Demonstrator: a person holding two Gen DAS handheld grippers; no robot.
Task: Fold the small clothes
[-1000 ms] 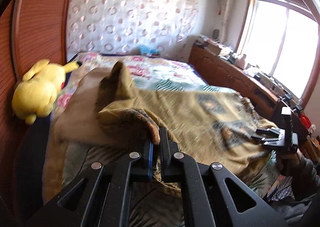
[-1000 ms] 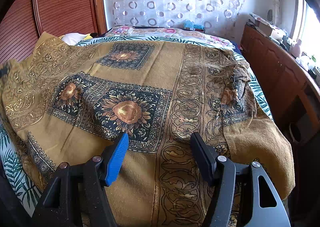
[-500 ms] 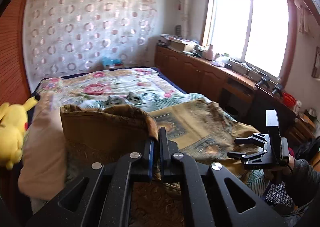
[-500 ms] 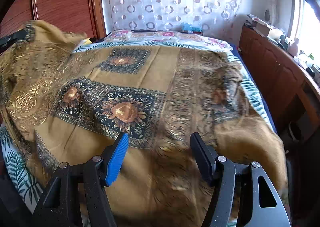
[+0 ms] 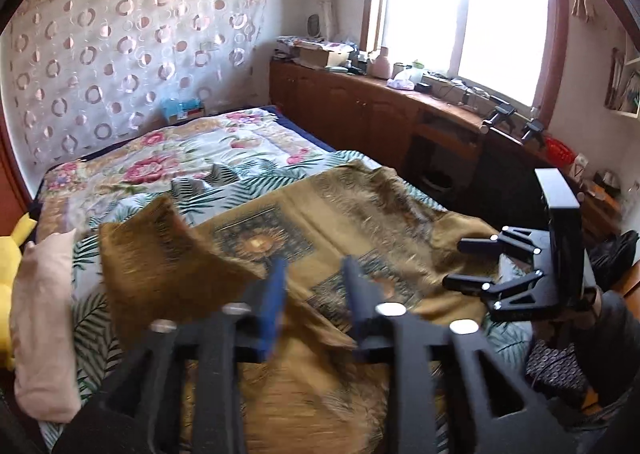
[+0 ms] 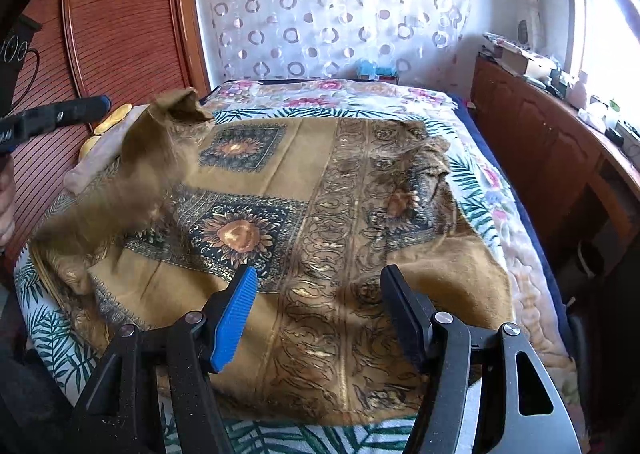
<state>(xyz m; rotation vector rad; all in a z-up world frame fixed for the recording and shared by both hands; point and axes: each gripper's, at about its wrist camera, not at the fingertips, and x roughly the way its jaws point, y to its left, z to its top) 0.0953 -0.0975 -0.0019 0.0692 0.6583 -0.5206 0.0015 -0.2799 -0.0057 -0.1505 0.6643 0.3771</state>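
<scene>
Brown cloth (image 6: 340, 221) spread on the bed (image 6: 492, 189), one corner (image 5: 160, 254) up and loose, left tool (image 5: 312, 294) just opened and empty, right tool (image 6: 320, 306) spread wide over it, so maybe a crooked, bunchy fold.

left gripper (image 5: 312, 294): blurred, fingers apparently just opening | right gripper (image 6: 320, 306): fingers apart

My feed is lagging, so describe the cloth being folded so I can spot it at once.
Start at the bed with its leaf-print cover. Spread over its near end lies the mustard-brown scarf. Dark sunflower panels, a gold scrollwork band and one raised corner on the headboard side set it apart from the floral quilt behind.
</scene>
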